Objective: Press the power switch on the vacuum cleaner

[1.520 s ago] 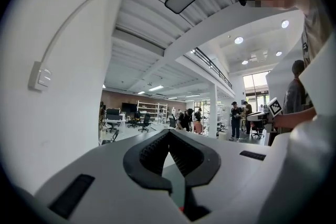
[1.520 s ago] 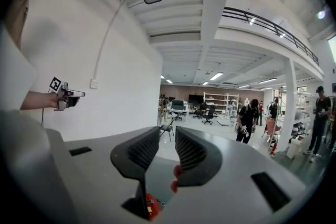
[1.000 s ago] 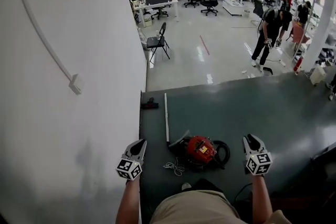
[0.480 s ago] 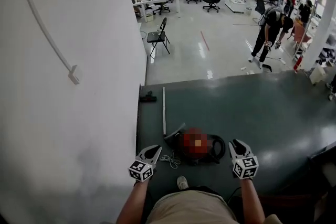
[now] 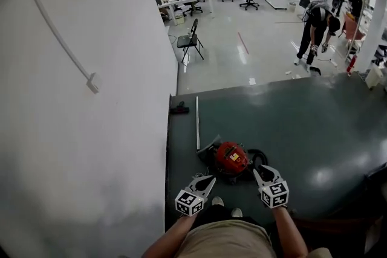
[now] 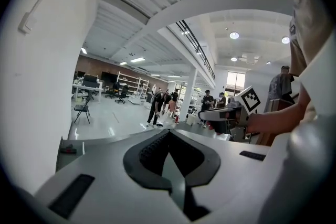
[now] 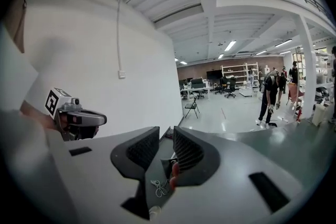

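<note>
The right gripper (image 7: 166,135) is holding its jaws slightly apart and empty, while a red edge of the vacuum cleaner (image 7: 173,176) and a white cord (image 7: 158,188) are showing below.

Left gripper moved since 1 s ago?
Yes: the left gripper has moved right, off the green mat's left edge, closer to the red vacuum cleaner.

Left gripper (image 5: 204,179) is held low at 6 o'clock in the head view, tips aimed toward 1 o'clock, jaws closed together. Right gripper (image 5: 262,172) sits beside it, aimed toward 11 o'clock, jaws slightly apart.
</note>
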